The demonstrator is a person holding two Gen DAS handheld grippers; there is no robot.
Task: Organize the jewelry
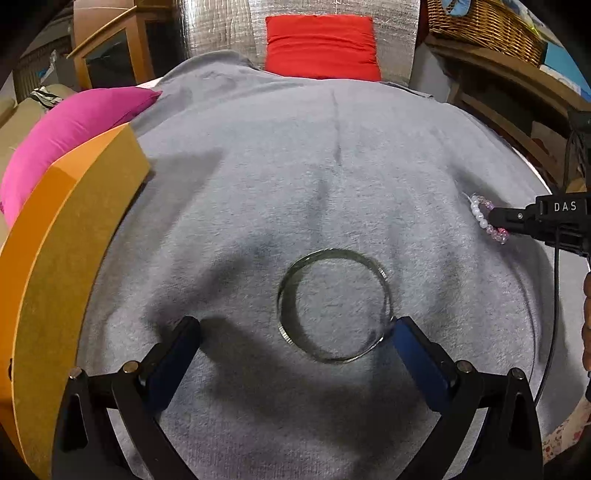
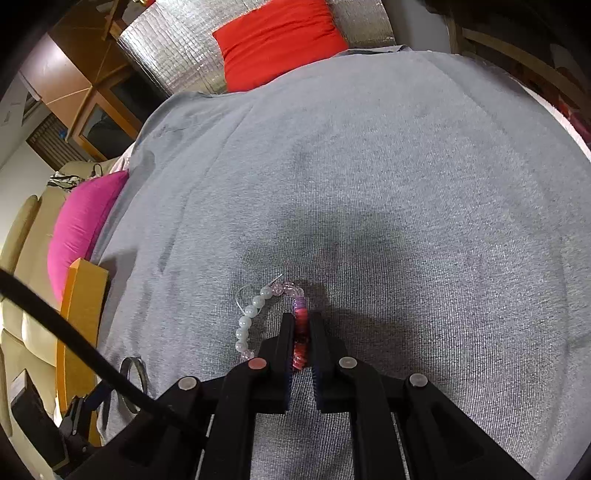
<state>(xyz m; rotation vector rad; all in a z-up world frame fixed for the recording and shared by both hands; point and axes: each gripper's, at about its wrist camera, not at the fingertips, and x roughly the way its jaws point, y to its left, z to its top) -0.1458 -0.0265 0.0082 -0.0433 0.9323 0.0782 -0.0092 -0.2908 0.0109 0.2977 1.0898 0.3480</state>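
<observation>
A clear glass bangle (image 1: 334,304) lies flat on the grey cloth (image 1: 295,166). My left gripper (image 1: 295,328) is open just in front of it, and its right blue pad (image 1: 417,350) touches the bangle's rim. A bracelet of white and pink beads (image 2: 255,314) lies on the cloth. My right gripper (image 2: 301,319) is shut on the bracelet's pink side. In the left wrist view the bracelet (image 1: 480,216) and the right gripper (image 1: 496,218) show at the right edge. An orange box (image 1: 66,240) stands at the left. In the right wrist view the bangle (image 2: 133,384) shows at lower left.
A pink cushion (image 1: 70,129) lies behind the orange box (image 2: 83,325). A red cushion (image 1: 321,46) leans at the back against silver foil. A wicker basket (image 1: 487,26) sits on a wooden shelf at the back right. A black cable (image 2: 92,358) crosses the lower left.
</observation>
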